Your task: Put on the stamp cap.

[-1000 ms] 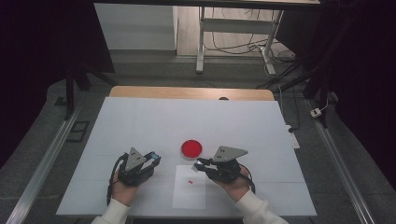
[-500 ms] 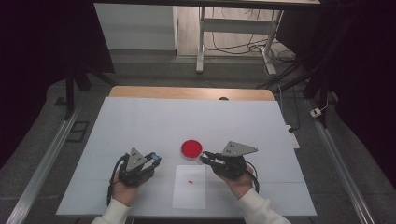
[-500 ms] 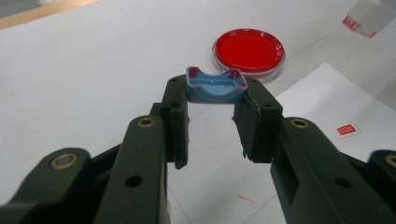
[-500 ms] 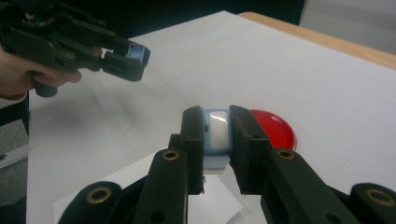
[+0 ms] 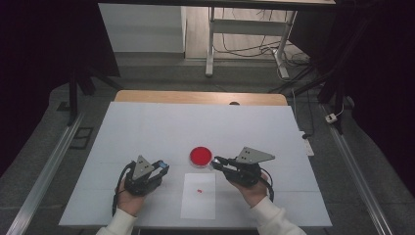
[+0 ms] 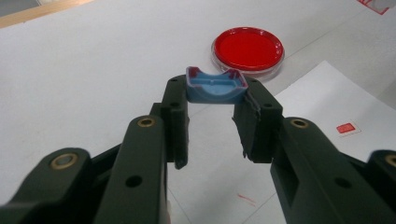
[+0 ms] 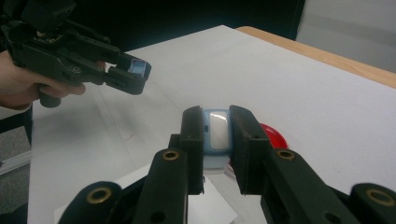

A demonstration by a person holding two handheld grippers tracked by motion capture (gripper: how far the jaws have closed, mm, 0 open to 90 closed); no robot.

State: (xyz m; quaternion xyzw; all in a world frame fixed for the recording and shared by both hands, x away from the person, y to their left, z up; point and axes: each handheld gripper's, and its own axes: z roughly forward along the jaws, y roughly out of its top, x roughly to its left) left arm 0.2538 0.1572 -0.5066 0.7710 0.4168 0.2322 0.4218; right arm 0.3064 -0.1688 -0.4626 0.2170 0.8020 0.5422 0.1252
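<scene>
A round red dish [image 5: 200, 156] sits on the white table, with a white paper sheet [image 5: 198, 203] just in front of it that bears a small red mark [image 5: 199, 190]. My left gripper [image 5: 160, 168], left of the sheet, is shut on a small blue curved piece [image 6: 212, 84] held across its tips [image 6: 215, 93]; the dish [image 6: 248, 48] lies beyond them. My right gripper [image 5: 217, 161] hovers right of the dish, shut on a small pale blue and white part [image 7: 215, 140]. In the right gripper view the dish [image 7: 274, 135] peeks out behind the jaws and the left gripper [image 7: 137, 69] is at upper left.
The white table [image 5: 147, 127] has a wooden strip [image 5: 195, 97] along its far edge. Metal rails [image 5: 54, 161] run along both sides on the floor. A table frame and cables [image 5: 244, 44] stand beyond the far edge.
My right gripper has shifted slightly up and right, from over the sheet's top edge to beside the dish. The left gripper has stayed put.
</scene>
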